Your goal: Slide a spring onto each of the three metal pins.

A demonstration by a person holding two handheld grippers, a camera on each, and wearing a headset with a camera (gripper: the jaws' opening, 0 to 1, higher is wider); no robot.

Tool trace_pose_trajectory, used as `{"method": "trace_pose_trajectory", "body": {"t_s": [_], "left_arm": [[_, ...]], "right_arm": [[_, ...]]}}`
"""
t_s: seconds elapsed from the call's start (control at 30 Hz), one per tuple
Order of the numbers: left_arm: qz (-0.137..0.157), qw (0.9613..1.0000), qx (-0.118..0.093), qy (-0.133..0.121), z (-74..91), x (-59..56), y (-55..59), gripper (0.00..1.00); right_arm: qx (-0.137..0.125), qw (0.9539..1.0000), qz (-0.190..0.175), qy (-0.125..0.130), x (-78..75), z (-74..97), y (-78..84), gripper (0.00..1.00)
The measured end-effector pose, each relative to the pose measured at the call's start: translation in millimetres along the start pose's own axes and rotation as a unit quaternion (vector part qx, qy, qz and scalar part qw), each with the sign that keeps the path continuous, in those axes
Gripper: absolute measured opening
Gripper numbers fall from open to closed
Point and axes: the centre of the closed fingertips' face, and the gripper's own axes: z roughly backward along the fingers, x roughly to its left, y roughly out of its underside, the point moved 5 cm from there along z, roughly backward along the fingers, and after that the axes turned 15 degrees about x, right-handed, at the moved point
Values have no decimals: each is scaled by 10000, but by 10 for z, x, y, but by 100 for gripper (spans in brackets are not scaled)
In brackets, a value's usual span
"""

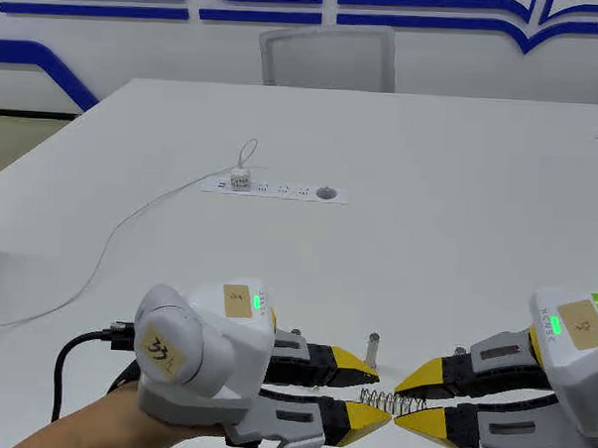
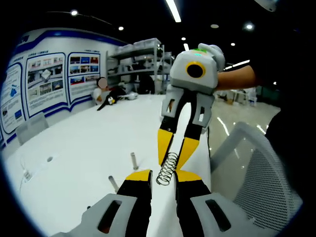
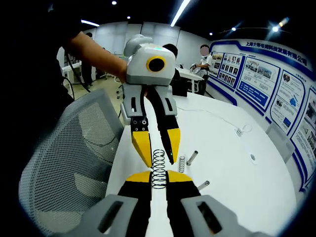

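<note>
The spring (image 1: pixel 383 398) hangs level in the air just above the near edge of the table (image 1: pixel 427 240), between the two claws, which point tip to tip at each other. The right gripper (image 1: pixel 410 402) is clenched on one end of it: in the right gripper view the coil sits squeezed between the two yellow tips. The left gripper (image 1: pixel 381 390) is released, with its jaws apart above and below the spring's other end. That end lies inside the gap and close to the lower tip, but I cannot tell if it touches. A hand (image 1: pixel 101 429) holds the left gripper from behind. Just beyond the claw tips a pin (image 3: pixel 191 158) stands on the table, bare. A second pin (image 3: pixel 203 185) stands near it, also bare. A small spring (image 3: pixel 182 164) rests on the table just beside the first pin; whether it stands or lies I cannot tell. Further out, near the middle of the table, is a white power strip (image 1: pixel 281 189) with a plug in it. A thin cable (image 1: pixel 130 227) runs from the plug toward the table's left edge. At the far side a grey chair (image 1: pixel 326 57) is pushed up to the table, with a white wall with blue bands behind it.
</note>
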Motion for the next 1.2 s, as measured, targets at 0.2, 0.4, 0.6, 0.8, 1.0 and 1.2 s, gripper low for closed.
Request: {"method": "trace_pose_trajectory", "body": {"t_s": [0.2, 0.4, 0.6, 0.8, 1.0, 1.2], "left_arm": [[-122, 9999, 32, 91, -10, -20, -5, 15], [-700, 9974, 93, 109, 18, -65, -13, 12], [-991, 9950, 103, -46, 21, -75, -43, 10], [-1058, 9944, 63, -47, 24, -78, -67, 9], [-1020, 9948, -29, -56, 45, -74, -96, 9], [-1035, 9946, -15, -18, 69, -85, -86, 9]], "right_arm": [[-14, 10000, 21, -50, 5, 2, -3, 11], [-80, 9999, 112, -89, 41, 22, -19, 11], [-107, 9998, 179, -11, 24, 47, -17, 11], [-139, 9997, 204, 18, 14, 75, -26, 12], [-116, 9999, -49, 29, -24, 70, 5, 16], [-153, 9998, -128, 0, -3, 61, 44, 12]]}}
